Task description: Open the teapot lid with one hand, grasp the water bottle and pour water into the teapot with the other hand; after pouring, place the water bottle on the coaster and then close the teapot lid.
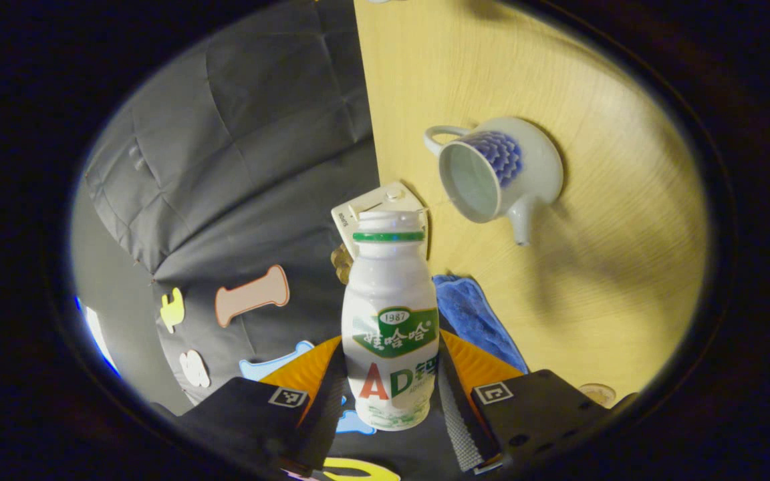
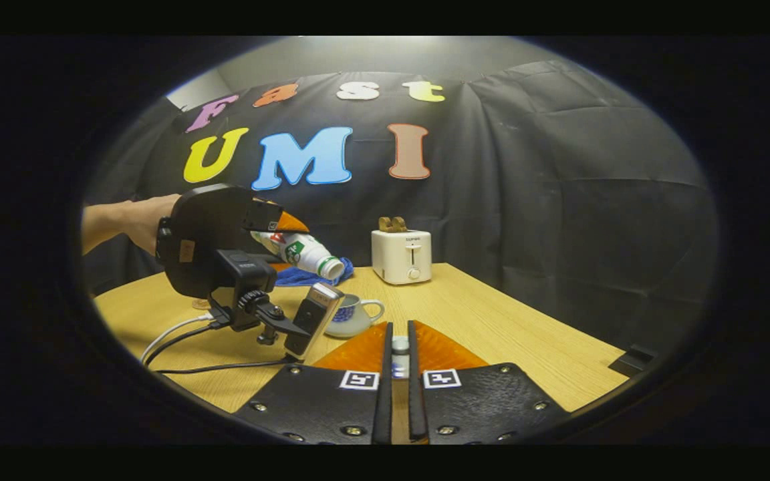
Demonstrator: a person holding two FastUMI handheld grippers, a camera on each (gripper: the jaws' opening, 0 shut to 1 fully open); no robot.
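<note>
Plastic, white and waisted, the water bottle (image 1: 390, 327) sits clamped between the two fingers of the left hand-held gripper (image 1: 392, 394), its ribbed neck ringed by a green band and its mouth uncapped. In the right gripper view the same bottle (image 2: 301, 252) is tipped mouth-down and to the right, above and to the left of the teapot (image 2: 351, 315), carried by the left hand-held gripper (image 2: 271, 230) with a person's hand (image 2: 148, 224) behind it.

The teapot (image 1: 500, 170) is glazed white ceramic, round-bodied, with a blue scale-like pattern on its side, a loop handle and a short spout; its mouth is open and lidless. It stands on the pale wood-grain worktop (image 1: 612, 267). A fuzzy blue cloth (image 1: 475, 314) lies near the worktop's edge, just beside a boxy white toaster (image 2: 402, 255) with bread in its slots.

The right hand-held gripper (image 2: 400, 357) has its fingers nearly together, pinching a small pale knobbed piece, seemingly the teapot lid (image 2: 400, 346), held over the worktop to the right of the teapot.
</note>
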